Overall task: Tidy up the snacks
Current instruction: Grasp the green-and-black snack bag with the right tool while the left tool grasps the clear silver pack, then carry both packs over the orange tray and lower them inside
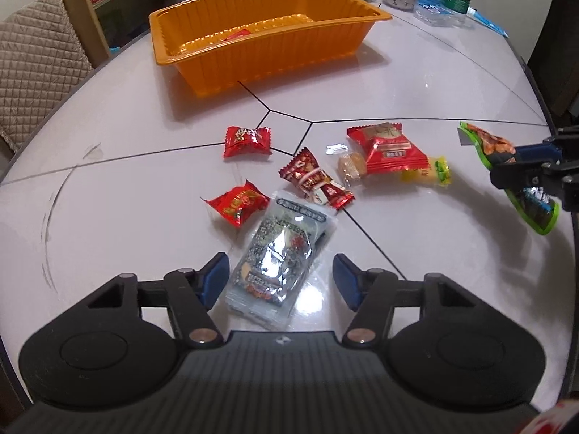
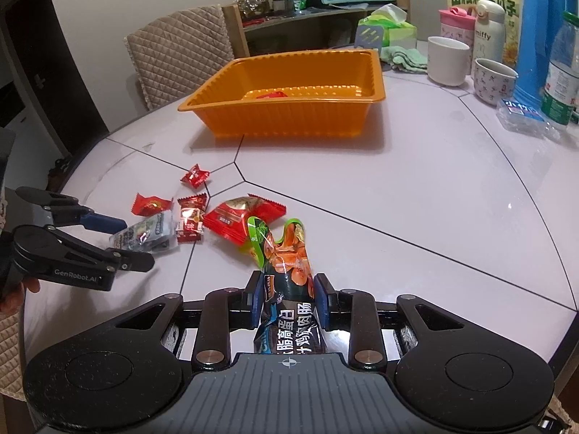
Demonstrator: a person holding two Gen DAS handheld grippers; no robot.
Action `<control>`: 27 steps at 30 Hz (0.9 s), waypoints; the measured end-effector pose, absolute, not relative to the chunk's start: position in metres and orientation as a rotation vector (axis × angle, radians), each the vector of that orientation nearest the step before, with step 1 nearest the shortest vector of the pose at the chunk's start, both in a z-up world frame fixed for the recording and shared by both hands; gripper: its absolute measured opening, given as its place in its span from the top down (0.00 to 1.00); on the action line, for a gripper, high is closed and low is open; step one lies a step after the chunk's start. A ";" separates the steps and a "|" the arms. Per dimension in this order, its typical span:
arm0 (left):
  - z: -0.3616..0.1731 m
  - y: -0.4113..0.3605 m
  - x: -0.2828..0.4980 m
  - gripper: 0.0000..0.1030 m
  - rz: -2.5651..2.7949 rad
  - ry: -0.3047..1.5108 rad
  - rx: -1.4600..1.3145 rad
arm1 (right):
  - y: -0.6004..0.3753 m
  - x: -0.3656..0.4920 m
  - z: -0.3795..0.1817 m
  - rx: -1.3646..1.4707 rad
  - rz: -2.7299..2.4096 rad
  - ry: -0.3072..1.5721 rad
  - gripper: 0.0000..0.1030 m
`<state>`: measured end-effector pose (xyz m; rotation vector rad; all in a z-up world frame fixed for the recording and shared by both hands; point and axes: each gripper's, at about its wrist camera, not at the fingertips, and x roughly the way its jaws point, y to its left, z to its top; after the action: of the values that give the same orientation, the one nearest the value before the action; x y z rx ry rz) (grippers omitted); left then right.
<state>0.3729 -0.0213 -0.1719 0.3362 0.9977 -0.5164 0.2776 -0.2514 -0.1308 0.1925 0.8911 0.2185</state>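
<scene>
The right gripper (image 2: 286, 298) is clamped on a green-edged sausage snack packet (image 2: 286, 253), lifted off the table. The left gripper (image 1: 280, 278) stands spread wide around a silver foil snack pouch (image 1: 278, 256) lying flat. Beyond, 1 red wrapper sits in the orange ribbed plastic tray (image 2: 289, 115). The floppy packet could sag and catch the tray's near wall, and the slick pouch may skid from closing pads.

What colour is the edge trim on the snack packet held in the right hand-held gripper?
Bright green, on the snack packet held in the right hand-held gripper; clearest in the left wrist view.
</scene>
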 end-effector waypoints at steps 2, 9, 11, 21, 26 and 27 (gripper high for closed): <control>-0.169 -0.019 0.369 0.44 -0.543 1.023 0.286 | -0.253 0.276 -0.132 0.195 0.216 0.894 0.71; -0.171 -0.030 0.365 0.44 -0.490 1.027 0.279 | -0.254 0.277 -0.133 0.194 0.225 0.892 0.71; -0.172 -0.035 0.368 0.44 -0.474 1.019 0.295 | -0.254 0.277 -0.133 0.194 0.228 0.893 0.71; -0.177 -0.042 0.371 0.61 -0.428 1.013 0.331 | -0.258 0.277 -0.133 0.190 0.241 0.898 0.71; -0.176 -0.042 0.367 0.64 -0.423 1.011 0.317 | -0.259 0.278 -0.133 0.191 0.249 0.901 0.71; -0.175 -0.042 0.366 0.65 -0.425 1.009 0.313 | -0.259 0.278 -0.132 0.192 0.252 0.900 0.71</control>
<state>0.3656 -0.0421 -0.1752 0.3131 1.0094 -0.4252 0.2784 -0.2593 -0.1323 0.1920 0.9005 0.2519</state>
